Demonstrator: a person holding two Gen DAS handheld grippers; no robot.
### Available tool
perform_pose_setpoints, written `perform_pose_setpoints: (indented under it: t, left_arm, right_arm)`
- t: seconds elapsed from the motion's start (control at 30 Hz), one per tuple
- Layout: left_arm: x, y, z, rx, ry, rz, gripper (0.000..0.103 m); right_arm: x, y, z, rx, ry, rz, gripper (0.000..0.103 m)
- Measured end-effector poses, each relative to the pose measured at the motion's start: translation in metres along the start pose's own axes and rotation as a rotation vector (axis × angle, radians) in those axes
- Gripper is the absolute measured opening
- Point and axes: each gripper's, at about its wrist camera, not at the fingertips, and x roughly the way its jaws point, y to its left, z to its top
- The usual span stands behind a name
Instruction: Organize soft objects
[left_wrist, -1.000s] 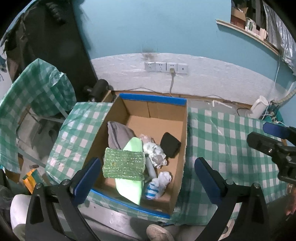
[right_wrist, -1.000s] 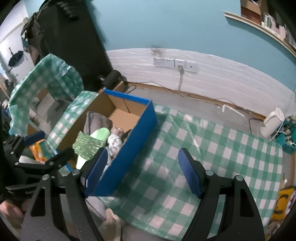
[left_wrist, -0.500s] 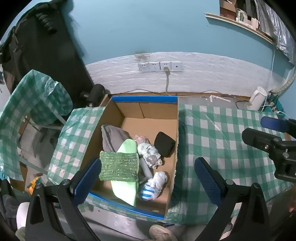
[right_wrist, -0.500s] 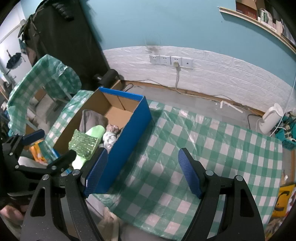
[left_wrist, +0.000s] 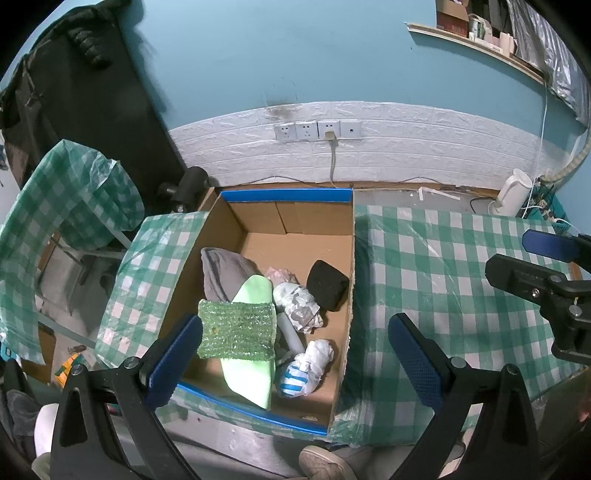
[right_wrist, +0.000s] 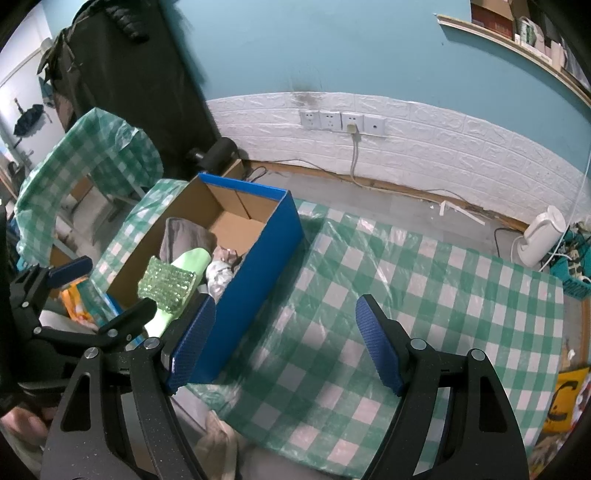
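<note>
Both tools released, jaws spread, nothing held: left gripper (left_wrist: 295, 354) above the cardboard box (left_wrist: 258, 236), right gripper (right_wrist: 284, 343) over bare tablecloth (right_wrist: 424, 280). Soft things sit inside the box: green slipper (left_wrist: 251, 373), grey cloth (left_wrist: 221, 269), black pad (left_wrist: 327, 290), 2 white wads (left_wrist: 301, 308).

Risk, judged: the slipper leans high near the box's front edge; a nudge could tip it out.

Surface: green-checked plastic, wrinkled, likely slippery. Room: teal wall, white brick panel, 4 sockets (left_wrist: 317, 130).
</note>
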Motion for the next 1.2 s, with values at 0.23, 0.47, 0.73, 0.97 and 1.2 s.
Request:
perform_pose_setpoints:
  t: [0.23, 0.47, 0.73, 0.97, 1.2]
  left_arm:
    - [-0.0005, 0.0005, 0.0000, -0.001, 0.001, -0.001, 0.101]
    - [0.0000, 0.0004, 0.0003, 0.001, 0.002, 0.000, 0.101]
    - [-0.0002, 0.0006, 0.0003, 0.002, 0.000, 0.000, 0.101]
    - [-0.0007, 0.0003, 0.0004, 0.001, 0.002, -0.005, 0.101]
    - [-0.0021, -0.0003, 0.0010, 0.005, -0.005, -0.001, 0.101]
  right_arm:
    - [0.0007, 0.0007, -0.0003, 0.001, 0.000, -0.001, 0.078]
    - [-0.0004, 0.0017, -0.0006, 0.001, 0.000, -0.001, 0.078]
    - [-0.0003, 0.0018, -0.0005, 0.000, 0.000, -0.001, 0.078]
    - [-0.0006, 0.0014, -0.0006, 0.001, 0.000, -0.001, 0.078]
    - [-0.0011, 0.0009, -0.0007, 0.002, 0.000, 0.001, 0.078]
